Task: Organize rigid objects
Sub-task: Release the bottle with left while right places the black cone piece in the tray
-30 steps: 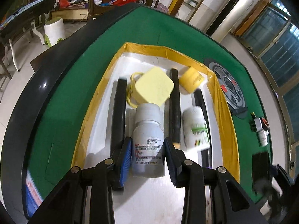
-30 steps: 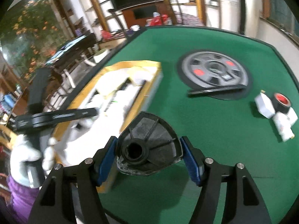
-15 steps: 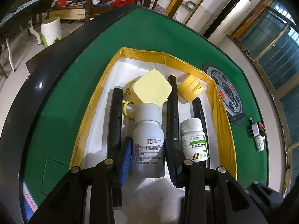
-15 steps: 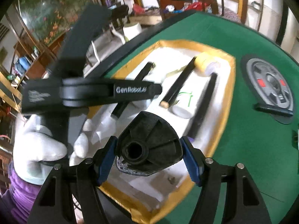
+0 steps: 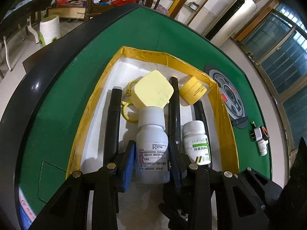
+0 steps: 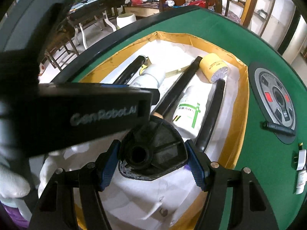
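1. Black rods [image 5: 113,126] divide the yellow-rimmed tray [image 5: 92,103] on the green bench [image 5: 57,95]; a yellow square case [image 5: 153,91] lies far, touching the bottle cap.
2. The left claw [image 5: 151,160] clamps a white medicine bottle [image 5: 152,147], lying between two rods.
3. The right claw [image 6: 153,162] grips a black ribbed part [image 6: 153,149] over the tray's near end; a smaller green-labelled bottle [image 6: 189,113] lies beyond.

Dim indoor light, heavy fisheye warping, dark vignetted corners, blurred near edges

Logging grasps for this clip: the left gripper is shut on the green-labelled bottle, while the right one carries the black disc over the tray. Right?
Not quite. The left gripper is shut on the larger red-print bottle; the green-labelled bottle lies free beside it, as the left wrist view shows. The right gripper does carry the black disc over the tray.
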Tool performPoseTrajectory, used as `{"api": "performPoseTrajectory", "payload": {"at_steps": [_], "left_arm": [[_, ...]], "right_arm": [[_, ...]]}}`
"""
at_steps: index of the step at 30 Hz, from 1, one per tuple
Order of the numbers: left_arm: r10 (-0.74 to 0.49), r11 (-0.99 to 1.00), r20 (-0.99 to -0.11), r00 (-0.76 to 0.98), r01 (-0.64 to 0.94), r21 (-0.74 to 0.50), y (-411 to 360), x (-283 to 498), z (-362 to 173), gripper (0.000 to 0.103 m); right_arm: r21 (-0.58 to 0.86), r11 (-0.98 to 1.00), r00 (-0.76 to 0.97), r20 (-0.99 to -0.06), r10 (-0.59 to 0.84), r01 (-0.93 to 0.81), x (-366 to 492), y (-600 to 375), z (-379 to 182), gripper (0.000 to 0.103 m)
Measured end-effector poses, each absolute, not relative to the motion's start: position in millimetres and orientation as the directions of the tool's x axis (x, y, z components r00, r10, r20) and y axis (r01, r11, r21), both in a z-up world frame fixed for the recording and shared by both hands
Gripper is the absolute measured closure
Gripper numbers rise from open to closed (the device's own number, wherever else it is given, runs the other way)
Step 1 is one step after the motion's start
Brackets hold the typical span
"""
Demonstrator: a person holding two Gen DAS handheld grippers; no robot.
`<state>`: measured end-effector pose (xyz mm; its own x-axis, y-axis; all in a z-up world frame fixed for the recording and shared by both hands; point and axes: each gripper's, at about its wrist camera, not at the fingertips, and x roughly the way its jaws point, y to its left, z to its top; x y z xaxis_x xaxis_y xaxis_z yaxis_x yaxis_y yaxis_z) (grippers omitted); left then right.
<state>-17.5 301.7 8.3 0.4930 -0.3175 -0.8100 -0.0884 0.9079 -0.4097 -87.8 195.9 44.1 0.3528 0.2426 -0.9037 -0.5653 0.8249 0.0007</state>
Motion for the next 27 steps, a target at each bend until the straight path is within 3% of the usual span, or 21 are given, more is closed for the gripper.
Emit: {"api": "performPoseTrajectory", "payload": {"at_steps": [5,9,19,23,27], "left_arm": [[-0.336,0.901,-0.797,0.501,-0.077,-0.428,302,-18,10,0.059],[-0.403,0.867,-0.753,0.520,-0.046,-0.496,301,-21,15,0.042],[-0.347,0.849,-0.667,0.659,-0.081,-0.522,322,-56,62,0.037],[-0.321,0.866,-0.638,0.700,-0.056,-0.497,311,-72,83,0.028],[-0.345,0.882,-0.633,0.693,0.008,-0.471,285,-79,93,0.027]], "right_arm": [[-0.019,0.819,0.362,-0.903,0.233,-0.573,-85,199,41,0.036],[0.010,0.818,0.359,-0.896,0.263,-0.575,-82,193,45,0.033],[0.092,0.823,0.423,-0.823,0.380,-0.560,-100,160,83,0.029],[0.116,0.832,0.471,-0.778,0.416,-0.543,-113,134,98,0.024],[0.156,0.852,0.497,-0.754,0.430,-0.500,-116,104,103,0.023]]}}
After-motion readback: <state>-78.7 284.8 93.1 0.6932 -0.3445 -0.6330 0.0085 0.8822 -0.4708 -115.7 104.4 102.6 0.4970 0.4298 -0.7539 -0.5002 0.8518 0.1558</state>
